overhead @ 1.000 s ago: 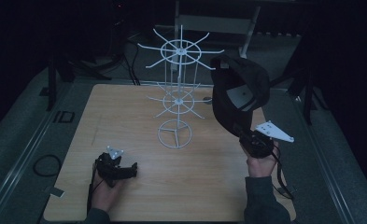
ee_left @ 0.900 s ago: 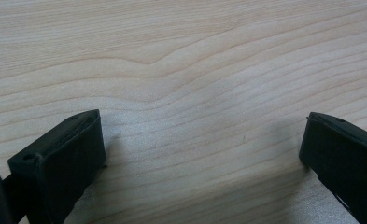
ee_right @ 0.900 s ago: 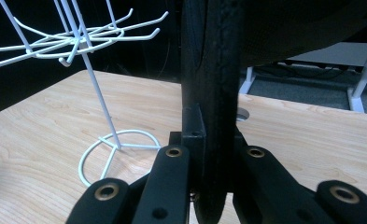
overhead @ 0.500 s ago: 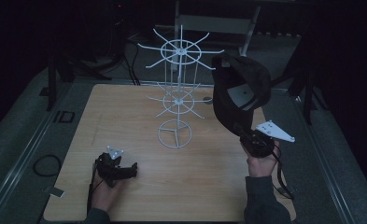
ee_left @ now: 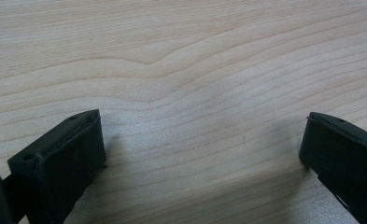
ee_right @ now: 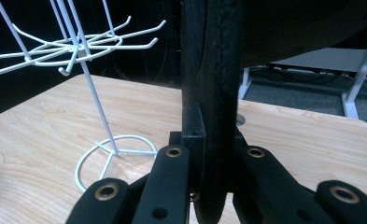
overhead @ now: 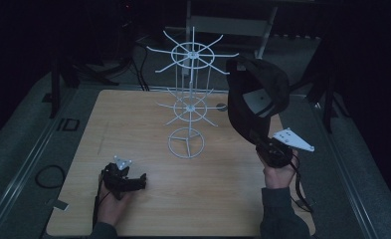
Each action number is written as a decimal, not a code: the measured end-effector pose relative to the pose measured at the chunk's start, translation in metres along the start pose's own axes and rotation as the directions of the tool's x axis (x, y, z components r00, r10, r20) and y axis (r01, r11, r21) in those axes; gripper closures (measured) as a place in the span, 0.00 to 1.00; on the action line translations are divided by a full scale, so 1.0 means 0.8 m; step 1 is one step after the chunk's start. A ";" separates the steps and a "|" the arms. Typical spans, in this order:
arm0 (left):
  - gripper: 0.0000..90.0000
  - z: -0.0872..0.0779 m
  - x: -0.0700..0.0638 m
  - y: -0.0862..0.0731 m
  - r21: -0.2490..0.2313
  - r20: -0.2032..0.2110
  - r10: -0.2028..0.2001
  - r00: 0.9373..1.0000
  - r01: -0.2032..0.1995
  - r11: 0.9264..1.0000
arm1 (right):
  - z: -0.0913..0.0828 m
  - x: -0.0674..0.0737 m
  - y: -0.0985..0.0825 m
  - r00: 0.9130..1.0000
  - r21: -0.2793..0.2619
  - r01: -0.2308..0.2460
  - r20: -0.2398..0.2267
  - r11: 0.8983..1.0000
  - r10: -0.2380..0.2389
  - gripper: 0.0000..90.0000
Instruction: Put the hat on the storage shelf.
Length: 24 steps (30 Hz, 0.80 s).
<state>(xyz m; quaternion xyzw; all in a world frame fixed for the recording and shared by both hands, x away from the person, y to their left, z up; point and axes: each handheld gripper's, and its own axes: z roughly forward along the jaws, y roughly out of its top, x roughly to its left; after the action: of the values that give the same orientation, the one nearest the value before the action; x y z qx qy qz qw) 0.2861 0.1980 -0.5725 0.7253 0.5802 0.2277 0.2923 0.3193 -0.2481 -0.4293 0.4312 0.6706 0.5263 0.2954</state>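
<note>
A black cap (overhead: 256, 94) is held up at the right of the table, level with the upper tier of a white wire rack (overhead: 189, 99). My right gripper (overhead: 260, 143) is shut on the cap's brim (ee_right: 214, 116), which stands on edge between the two jaws. The rack (ee_right: 85, 70) has two tiers of hooked arms and a ring base, and stands left of the cap without touching it. My left gripper (overhead: 141, 180) rests low at the table's front left, jaws wide apart over bare wood (ee_left: 195, 93), nothing between them.
The wooden table (overhead: 133, 124) is ringed by a grey frame with dark floor beyond. A coiled cable (overhead: 48, 175) lies off the table's left edge. A white desk frame (overhead: 262, 30) stands behind the far edge.
</note>
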 end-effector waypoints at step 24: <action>0.00 0.000 0.000 0.000 0.000 0.001 0.001 1.000 -0.001 1.000 | -0.002 0.006 0.006 0.999 -0.018 0.026 0.030 0.999 -0.026 0.96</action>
<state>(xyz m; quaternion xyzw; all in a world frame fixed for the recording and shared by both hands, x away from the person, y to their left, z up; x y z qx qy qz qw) 0.2862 0.1981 -0.5724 0.7258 0.5796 0.2276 0.2923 0.3170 -0.2443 -0.4242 0.4275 0.6669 0.5220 0.3162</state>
